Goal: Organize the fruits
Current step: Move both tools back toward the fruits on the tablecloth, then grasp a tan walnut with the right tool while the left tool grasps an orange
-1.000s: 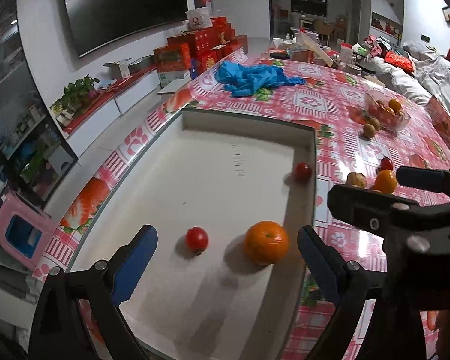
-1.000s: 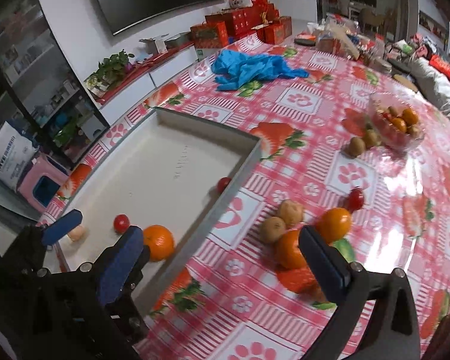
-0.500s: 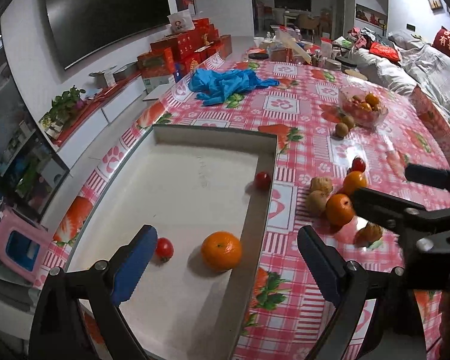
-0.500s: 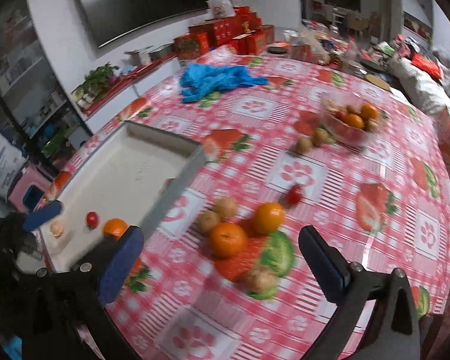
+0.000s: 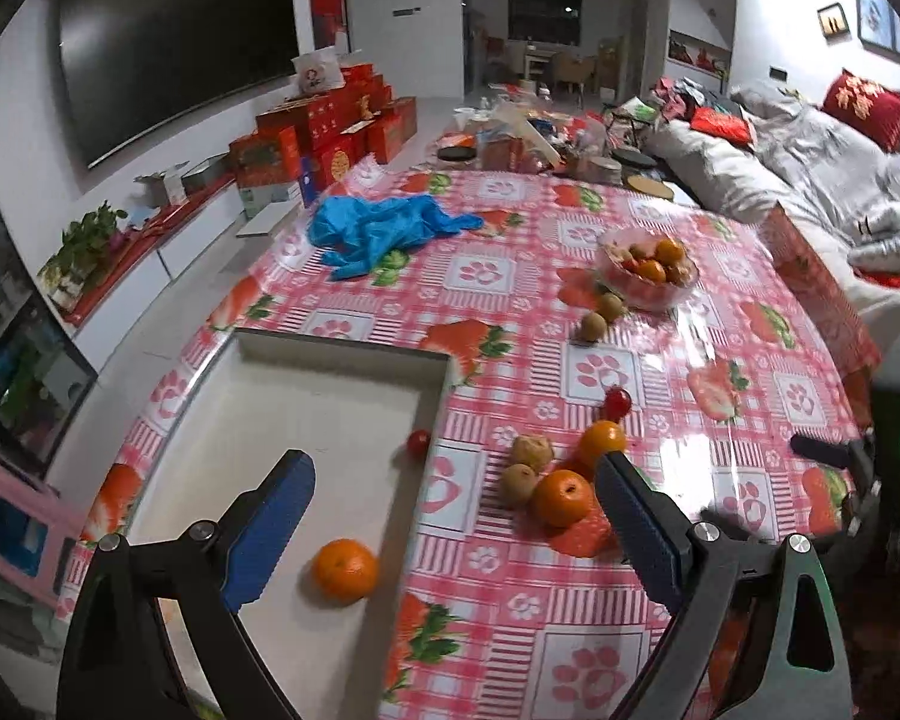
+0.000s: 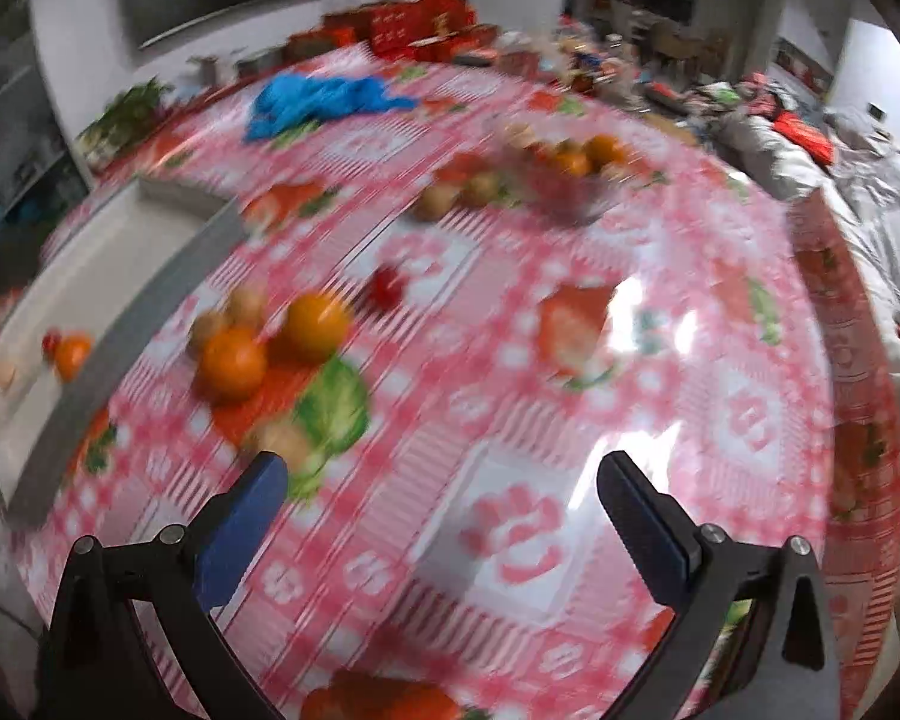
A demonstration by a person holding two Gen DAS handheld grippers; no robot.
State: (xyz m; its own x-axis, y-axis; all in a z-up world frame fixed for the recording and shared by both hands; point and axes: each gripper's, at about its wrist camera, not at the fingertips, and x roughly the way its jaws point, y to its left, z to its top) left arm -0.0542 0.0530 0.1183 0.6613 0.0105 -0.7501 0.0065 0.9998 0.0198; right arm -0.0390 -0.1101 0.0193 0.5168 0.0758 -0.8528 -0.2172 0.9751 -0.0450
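Note:
A white tray (image 5: 306, 420) lies on the red checked tablecloth and holds an orange (image 5: 345, 570) and a small tomato (image 5: 417, 441). Beside it on the cloth lie two oranges (image 5: 561, 498), two kiwis (image 5: 519, 483) and a cherry tomato (image 5: 618, 401). My left gripper (image 5: 453, 531) is open and empty above the tray's right wall. In the blurred right wrist view, my right gripper (image 6: 441, 531) is open and empty over the cloth, with the oranges (image 6: 234, 363) ahead on the left and the tray (image 6: 90, 276) at far left.
A glass bowl of fruit (image 5: 648, 267) stands farther back with two kiwis (image 5: 600, 315) in front of it. A blue cloth (image 5: 384, 228) lies at the back left. Clutter covers the table's far end; a sofa is on the right.
Both grippers have drawn back and swung to the right. The tray now sits lower left in both views and the loose fruit on the cloth has come into the left view.

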